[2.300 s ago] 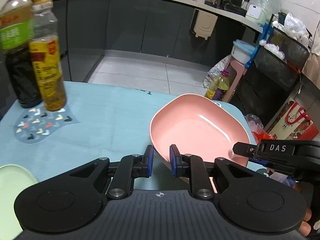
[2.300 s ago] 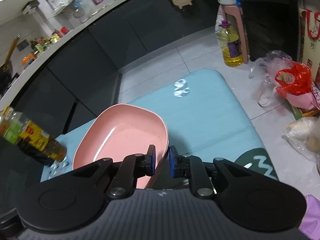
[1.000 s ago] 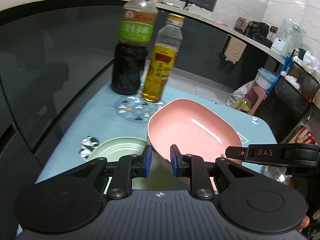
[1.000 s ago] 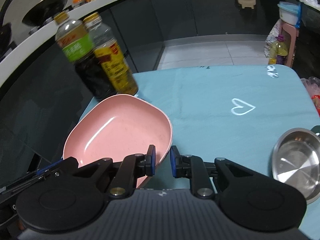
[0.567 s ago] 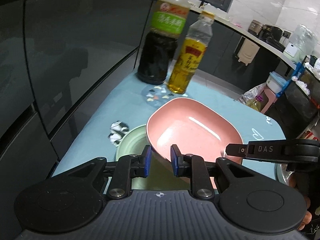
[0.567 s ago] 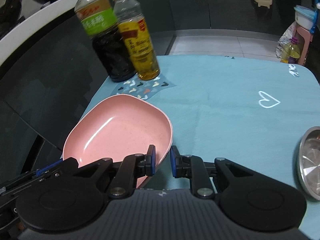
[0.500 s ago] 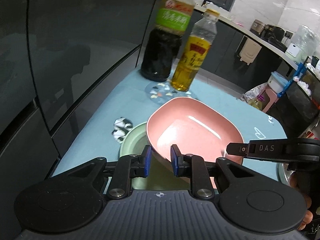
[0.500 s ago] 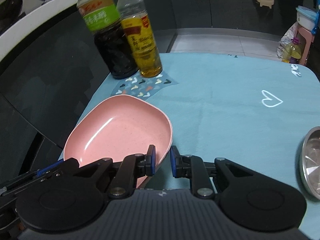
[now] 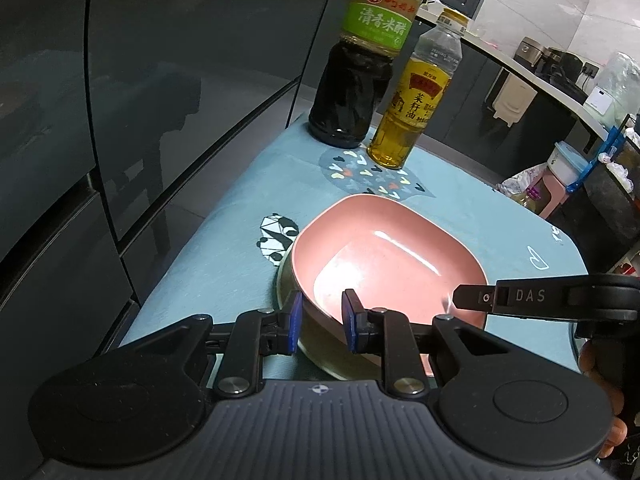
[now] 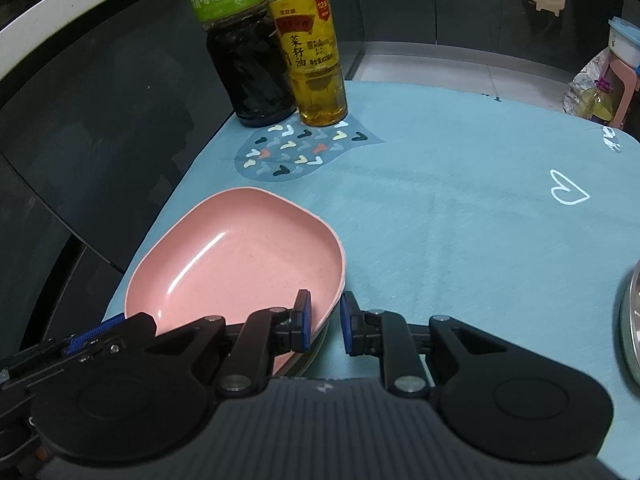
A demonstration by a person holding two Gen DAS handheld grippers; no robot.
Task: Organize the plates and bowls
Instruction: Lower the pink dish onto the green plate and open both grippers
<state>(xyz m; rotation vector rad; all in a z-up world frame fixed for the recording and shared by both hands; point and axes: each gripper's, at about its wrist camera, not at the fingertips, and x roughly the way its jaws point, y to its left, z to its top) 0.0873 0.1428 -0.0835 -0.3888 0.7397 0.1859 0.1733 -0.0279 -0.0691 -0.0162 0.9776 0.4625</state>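
On the near left of the blue table [image 10: 460, 208], we have lowered the pink plate [image 9: 384, 264] onto the green plate [image 9: 286, 280] — both grippers [image 9: 320, 318] [image 10: 323, 322] still clamp its rim — so stacking looks nearly done.

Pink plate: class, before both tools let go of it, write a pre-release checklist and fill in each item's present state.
1. Left tool grips the pink plate by its near rim: ok.
2. Right tool grips the plate's other rim: ok.
3. Plate is over the green plate: ok.
4. Plate sits flat on the green plate: cannot tell, the contact is hidden.
5. Two bottles, dark bottle and oil bottle, stand apart from the plate: ok.
6. Steel bowl is away from the stack: ok.
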